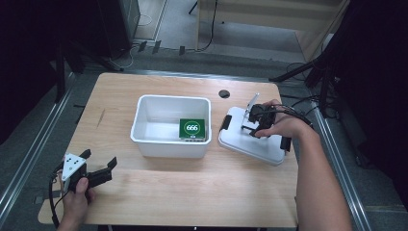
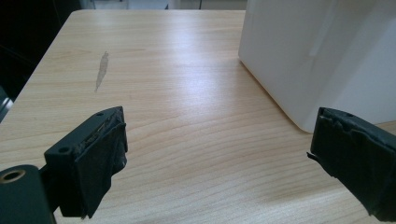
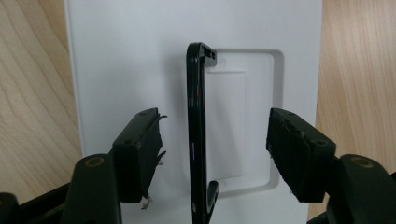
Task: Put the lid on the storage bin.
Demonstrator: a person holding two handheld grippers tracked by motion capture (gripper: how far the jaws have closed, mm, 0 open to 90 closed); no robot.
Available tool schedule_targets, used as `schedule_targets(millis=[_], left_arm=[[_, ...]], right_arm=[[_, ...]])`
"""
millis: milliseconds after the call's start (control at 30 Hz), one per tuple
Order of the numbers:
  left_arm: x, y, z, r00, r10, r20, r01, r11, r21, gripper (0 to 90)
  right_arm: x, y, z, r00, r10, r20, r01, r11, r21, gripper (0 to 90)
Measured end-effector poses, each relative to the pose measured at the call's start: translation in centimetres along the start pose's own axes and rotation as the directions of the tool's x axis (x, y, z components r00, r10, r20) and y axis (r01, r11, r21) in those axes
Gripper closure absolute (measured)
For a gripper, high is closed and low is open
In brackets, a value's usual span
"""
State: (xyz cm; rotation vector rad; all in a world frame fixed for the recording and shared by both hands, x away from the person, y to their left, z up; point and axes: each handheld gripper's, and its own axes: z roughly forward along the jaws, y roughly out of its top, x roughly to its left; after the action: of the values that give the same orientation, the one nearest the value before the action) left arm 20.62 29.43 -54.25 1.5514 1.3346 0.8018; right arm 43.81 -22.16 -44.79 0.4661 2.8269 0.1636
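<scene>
Wood table (image 1: 183,192), grey floor; right gripper (image 3: 212,140) unclenched astride lid handle (image 3: 197,130); left gripper (image 1: 98,166) released.

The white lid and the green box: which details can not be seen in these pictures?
- Lid: right gripper view, lower edge cut off by the frame and the right tongs.
- Green box: high view, small print too small to read.
- Bin: left gripper view, the wall hides its inside.

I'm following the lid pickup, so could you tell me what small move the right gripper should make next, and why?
Probably close the right gripper on the lid's black handle: the handle stands upright between the open jaws, neither pad touching it, above the white lid.
</scene>
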Motion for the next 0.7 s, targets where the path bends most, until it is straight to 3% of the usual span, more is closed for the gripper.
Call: schedule_targets(millis=[200,433,700], left_arm=[[0.0,0.0,0.0,1.0000,-0.002,-0.001,0.002,1.0000,-0.001,4.5],[0.0,0.0,0.0,1.0000,-0.003,-0.001,0.003,1.0000,0.000,4.5],[0.0,0.0,0.0,1.0000,-0.004,-0.002,0.004,1.0000,-0.001,4.5]], right_arm=[[0.0,-0.3,0.4,0.9998,0.011,0.018,-0.011,0.9999,0.005,48.2],[0.0,-0.8,0.9,0.9996,0.021,0.020,-0.022,0.9997,0.013,51.4],[0.2,-1.0,1.4,0.9989,0.002,0.047,-0.003,0.9997,0.026,59.3]])
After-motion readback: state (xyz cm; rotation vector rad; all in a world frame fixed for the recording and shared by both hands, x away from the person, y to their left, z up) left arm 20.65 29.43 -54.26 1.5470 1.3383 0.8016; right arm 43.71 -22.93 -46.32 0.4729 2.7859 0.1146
